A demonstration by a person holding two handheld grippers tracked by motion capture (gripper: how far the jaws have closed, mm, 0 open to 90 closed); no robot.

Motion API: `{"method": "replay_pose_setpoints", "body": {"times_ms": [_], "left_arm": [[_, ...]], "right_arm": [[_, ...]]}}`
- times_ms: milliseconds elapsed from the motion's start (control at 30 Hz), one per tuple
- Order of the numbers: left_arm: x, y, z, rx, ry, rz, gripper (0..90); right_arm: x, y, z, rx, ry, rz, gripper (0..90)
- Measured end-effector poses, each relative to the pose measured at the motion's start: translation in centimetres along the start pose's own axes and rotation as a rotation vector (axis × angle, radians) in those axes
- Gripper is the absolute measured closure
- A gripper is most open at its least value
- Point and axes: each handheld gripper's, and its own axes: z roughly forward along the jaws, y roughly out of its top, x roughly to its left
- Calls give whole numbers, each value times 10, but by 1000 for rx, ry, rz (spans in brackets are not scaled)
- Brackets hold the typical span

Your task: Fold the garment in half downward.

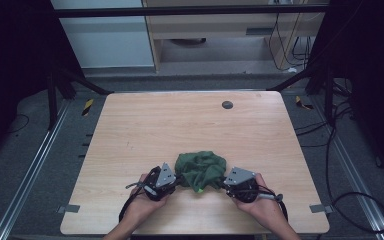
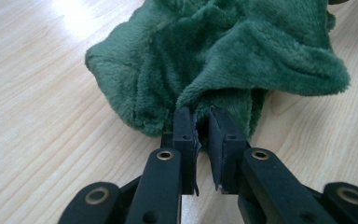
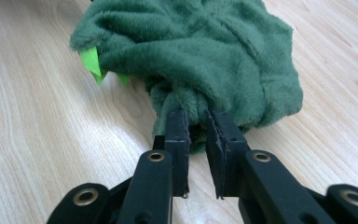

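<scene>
A crumpled dark green fleece cloth (image 1: 201, 170) lies on the wooden table (image 1: 190, 125) near its front edge. My left gripper (image 1: 178, 179) is at the cloth's left side and my right gripper (image 1: 221, 181) at its right side, each held in a hand. In the left gripper view the jaws (image 2: 203, 122) stand nearly together with a fold of the cloth (image 2: 223, 56) pinched at their tips. In the right gripper view the jaws (image 3: 196, 123) hold a bunched bit of the cloth (image 3: 191, 51) in a narrow gap. A bright green tag (image 3: 91, 60) sticks out of the cloth's edge.
A small dark round cap (image 1: 227, 104) sits in the tabletop near the far edge. Bare wood stretches beyond the cloth and to both sides. Black frame legs (image 1: 55, 95) and cables (image 1: 350, 200) lie on the floor around the table.
</scene>
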Motion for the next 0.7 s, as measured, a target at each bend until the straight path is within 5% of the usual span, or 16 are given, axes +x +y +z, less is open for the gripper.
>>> {"method": "replay_pose_setpoints", "body": {"times_ms": [467,700], "left_arm": [[-4,-9,-11,0,-3,-15,746],[9,-10,-20,19,74,-67,401]], "right_arm": [[-3,-9,-7,15,-19,-3,735],[-16,-19,-11,59,-89,76,399]]}}
